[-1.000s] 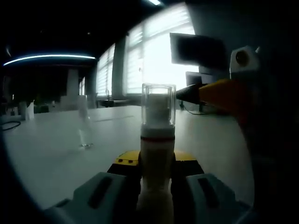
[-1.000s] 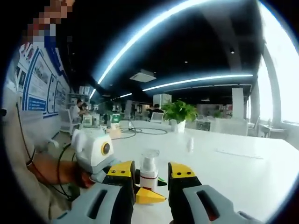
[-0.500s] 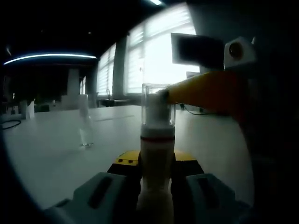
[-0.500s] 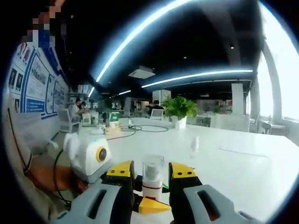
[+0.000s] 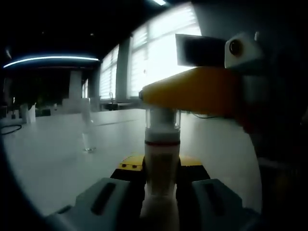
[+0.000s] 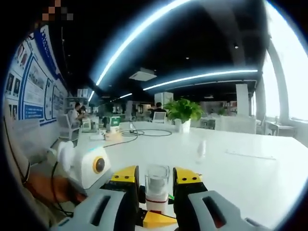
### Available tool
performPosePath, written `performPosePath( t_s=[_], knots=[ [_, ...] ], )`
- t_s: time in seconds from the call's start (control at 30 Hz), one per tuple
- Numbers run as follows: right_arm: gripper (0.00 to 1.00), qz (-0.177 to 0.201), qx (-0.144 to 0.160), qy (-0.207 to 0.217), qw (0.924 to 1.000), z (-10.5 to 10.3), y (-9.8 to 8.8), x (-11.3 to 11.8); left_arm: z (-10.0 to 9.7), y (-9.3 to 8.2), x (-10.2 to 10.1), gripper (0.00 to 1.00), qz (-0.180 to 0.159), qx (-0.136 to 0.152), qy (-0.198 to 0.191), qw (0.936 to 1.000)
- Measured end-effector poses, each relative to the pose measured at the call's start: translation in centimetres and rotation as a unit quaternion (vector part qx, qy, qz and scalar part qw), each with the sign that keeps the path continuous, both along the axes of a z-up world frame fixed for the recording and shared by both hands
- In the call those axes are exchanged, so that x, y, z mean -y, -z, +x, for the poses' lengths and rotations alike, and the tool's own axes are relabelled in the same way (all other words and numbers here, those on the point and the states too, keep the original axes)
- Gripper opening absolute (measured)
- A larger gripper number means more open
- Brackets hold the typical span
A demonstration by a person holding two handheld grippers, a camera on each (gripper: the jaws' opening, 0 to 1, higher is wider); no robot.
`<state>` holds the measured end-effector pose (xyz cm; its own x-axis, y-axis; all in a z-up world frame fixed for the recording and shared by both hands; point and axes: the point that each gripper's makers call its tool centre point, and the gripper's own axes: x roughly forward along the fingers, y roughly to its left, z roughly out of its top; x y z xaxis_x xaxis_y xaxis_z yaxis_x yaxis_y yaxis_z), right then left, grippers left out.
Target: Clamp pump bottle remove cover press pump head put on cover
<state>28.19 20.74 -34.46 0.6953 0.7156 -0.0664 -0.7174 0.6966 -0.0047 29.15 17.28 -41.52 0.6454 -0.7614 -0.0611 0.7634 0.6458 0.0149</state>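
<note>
Table (image 6: 250, 168) white and broad, carrying the work in a large open office with a potted plant (image 6: 184, 111) at the far end. Pump bottle (image 5: 161, 163) upright at centre of left gripper view, body pinched between the fingers of the left gripper (image 5: 161, 192). Right gripper (image 6: 156, 190) brought in at the top of the bottle, seen from the left gripper view as a yellow finger (image 5: 192, 91) crossing in front of the clear cover (image 6: 157, 179). In right gripper view, fingers spread either side of the cover, close to its walls, apparently not yet pressing. Small clear item (image 5: 87, 130) standing well apart on the table to the left; identity not discernible.

Step in hand judged as cover removal. Recommended: centre cover between fingers, close on the clear wall above the red band (image 5: 162, 142), not on the pump neck. Pull straight along the bottle axis, without twist or tilt. Maintain firm left clamp throughout to prevent bottle lifting.
</note>
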Motion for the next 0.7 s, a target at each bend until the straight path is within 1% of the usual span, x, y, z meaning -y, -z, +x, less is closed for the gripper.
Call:
performPosePath(
  t_s=[0.1,0.2,0.23,0.27,0.7],
  knots=[
    [0.22,-0.001,-0.001,0.000,1.0000,0.04,0.11,-0.11,-0.03,-0.01,0.04,0.14,0.001,0.002,0.000,1.0000],
    [0.19,-0.007,0.000,-0.001,1.0000,-0.01,0.25,-0.35,0.02,0.01,-0.01,0.14,0.002,0.003,0.000,1.0000],
    [0.17,-0.011,0.004,0.003,0.9999,-0.03,0.23,-0.40,0.02,0.02,-0.02,0.14,0.002,0.003,0.000,1.0000],
    [0.16,-0.020,0.012,0.011,0.9997,0.12,0.25,-0.20,-0.02,0.03,-0.02,0.14,0.002,0.003,0.001,1.0000],
    [0.16,-0.017,0.011,0.001,0.9998,0.09,0.26,-0.51,0.21,0.08,-0.15,0.15,0.003,0.003,-0.003,1.0000]
  ],
)
